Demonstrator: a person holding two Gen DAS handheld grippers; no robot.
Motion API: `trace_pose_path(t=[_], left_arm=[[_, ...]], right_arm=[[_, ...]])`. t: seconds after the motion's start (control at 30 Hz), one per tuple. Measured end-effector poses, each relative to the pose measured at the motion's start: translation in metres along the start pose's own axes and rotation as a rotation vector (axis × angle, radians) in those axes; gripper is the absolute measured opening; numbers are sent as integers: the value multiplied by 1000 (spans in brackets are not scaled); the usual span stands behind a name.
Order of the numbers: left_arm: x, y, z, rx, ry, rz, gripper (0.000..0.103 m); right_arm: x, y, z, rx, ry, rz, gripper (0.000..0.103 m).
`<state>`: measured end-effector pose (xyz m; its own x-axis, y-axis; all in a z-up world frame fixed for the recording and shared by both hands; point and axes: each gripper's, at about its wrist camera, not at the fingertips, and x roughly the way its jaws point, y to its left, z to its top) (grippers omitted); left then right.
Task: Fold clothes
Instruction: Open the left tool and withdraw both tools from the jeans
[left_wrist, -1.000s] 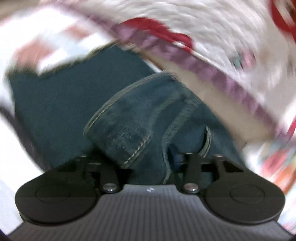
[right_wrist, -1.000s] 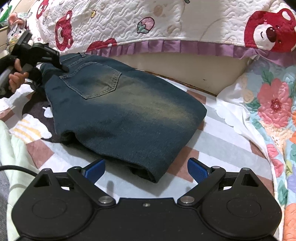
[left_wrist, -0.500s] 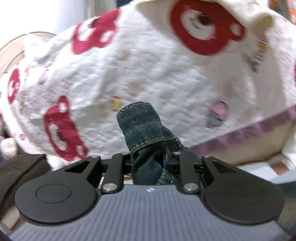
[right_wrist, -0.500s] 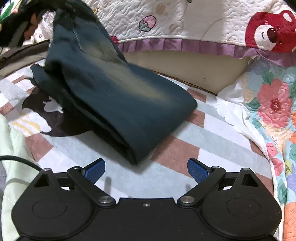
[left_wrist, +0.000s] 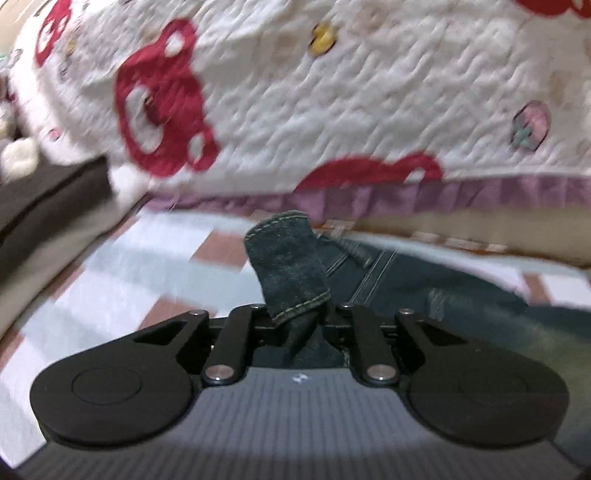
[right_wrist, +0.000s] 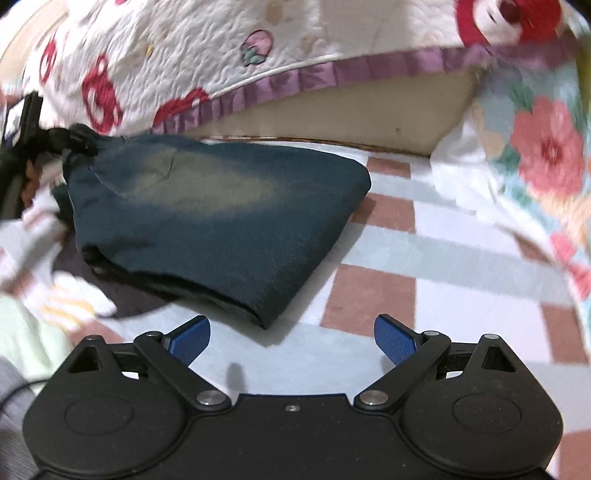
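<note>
Folded dark blue jeans (right_wrist: 221, 206) lie on the checked bed sheet (right_wrist: 388, 258), with a faded back pocket facing up. In the left wrist view a stitched denim edge of the jeans (left_wrist: 288, 266) sticks up from between the jaws of my left gripper (left_wrist: 301, 321), which are closing tightly on it. In the right wrist view the same left gripper (right_wrist: 62, 142) is at the jeans' far left corner, where the cloth bunches. My right gripper (right_wrist: 291, 332) hovers just in front of the jeans' near corner, open, with nothing between its blue pads (right_wrist: 393, 338).
A white quilt with red bears and a purple frill (right_wrist: 184, 44) hangs along the back. A floral blanket (right_wrist: 546, 147) borders the right side. A dark folded cloth (left_wrist: 44, 199) lies to the left, and pale green fabric (right_wrist: 22, 332) sits near the front left.
My left gripper lifted the jeans' waist end high, then brought it back down, so the jeans lie flat again and a little further left. The right gripper stayed open and rolled slightly.
</note>
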<state>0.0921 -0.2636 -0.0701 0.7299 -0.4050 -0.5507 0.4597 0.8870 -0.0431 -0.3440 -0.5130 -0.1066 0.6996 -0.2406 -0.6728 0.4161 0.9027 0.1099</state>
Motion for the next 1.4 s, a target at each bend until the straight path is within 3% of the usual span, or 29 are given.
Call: trace_pose_path(t=[0.07, 0.1, 0.17, 0.23, 0.3, 0.37, 0.5, 0.53, 0.6, 0.63, 0.7, 0.8, 0.93, 1.0, 1.07, 1.2, 1.3, 1.4], left_arm=[[-7, -3, 5, 1, -35, -28, 13], [-5, -1, 3, -10, -20, -1, 14], [0, 4, -5, -40, 33, 80, 35], [4, 10, -14, -77, 86, 147, 42], [-5, 16, -22, -109, 94, 187, 44], [-21, 14, -26, -78, 48, 223, 45], [-48, -2, -31, 38, -22, 141, 46], [-49, -6, -32, 57, -13, 85, 47], [-39, -13, -36, 94, 55, -50, 53], [-27, -17, -40, 109, 123, -68, 59], [-2, -24, -50, 132, 271, -66, 61], [3, -38, -51, 160, 274, -37, 61], [-7, -58, -54, 224, 238, 2, 61], [-30, -73, -55, 268, 175, -53, 61], [-51, -90, -59, 328, 143, -156, 63], [-66, -134, -72, 515, 228, -325, 63], [-60, -147, -84, 542, 288, -334, 63], [-53, -142, -90, 478, 299, -333, 65]], right_arm=[[1, 2, -2, -14, 1, -12, 97], [2, 4, -3, -25, 2, -19, 97], [5, 6, -4, -48, 11, -25, 97], [6, 6, -4, -58, 21, -13, 97], [6, 6, -4, -60, 29, -1, 97], [7, 6, -5, -54, 37, 5, 97], [8, 8, -4, -51, 62, 25, 97], [9, 9, -4, -50, 69, 30, 97], [8, 9, -3, -26, 73, 53, 97], [8, 8, -2, 0, 73, 70, 97], [9, 3, 1, 59, 71, 106, 97], [10, -3, 7, 125, 59, 144, 97], [13, -5, 21, 92, 10, 111, 93], [15, -9, 28, 104, 4, 106, 86], [19, -15, 33, 178, 4, 130, 86], [37, -24, 32, 307, 54, 159, 86], [50, -25, 27, 386, 88, 183, 83], [59, -25, 20, 448, 106, 240, 76]])
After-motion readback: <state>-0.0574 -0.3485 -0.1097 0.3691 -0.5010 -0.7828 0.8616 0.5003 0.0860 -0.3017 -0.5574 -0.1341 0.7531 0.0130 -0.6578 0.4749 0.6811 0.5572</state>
